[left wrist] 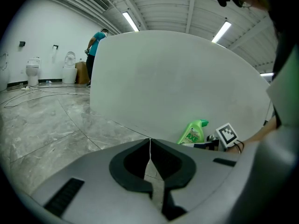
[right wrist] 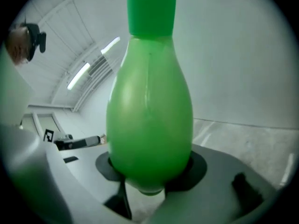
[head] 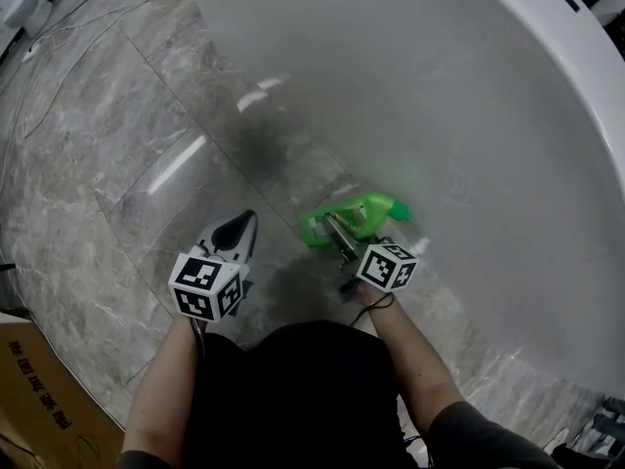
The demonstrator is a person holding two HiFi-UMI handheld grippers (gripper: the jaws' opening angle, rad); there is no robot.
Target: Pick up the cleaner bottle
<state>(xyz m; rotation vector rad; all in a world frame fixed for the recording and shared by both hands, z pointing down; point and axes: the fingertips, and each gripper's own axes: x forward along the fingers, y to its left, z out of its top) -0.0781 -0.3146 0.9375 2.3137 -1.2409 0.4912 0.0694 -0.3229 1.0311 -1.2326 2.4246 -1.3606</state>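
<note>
The green cleaner bottle sits in my right gripper, just beside the white tub's outer wall. In the right gripper view its wide body fills the space between the jaws, both pads press on it, and the green cap points away from me. The left gripper view shows the same bottle, with its label, at the right against the tub. My left gripper hovers over the floor to the bottle's left. Its jaws meet with nothing between them.
A large white bathtub fills the right and far side. Grey marble tiles lie to the left. A cardboard box stands at the near left. Far off are toilets and a person in a teal shirt.
</note>
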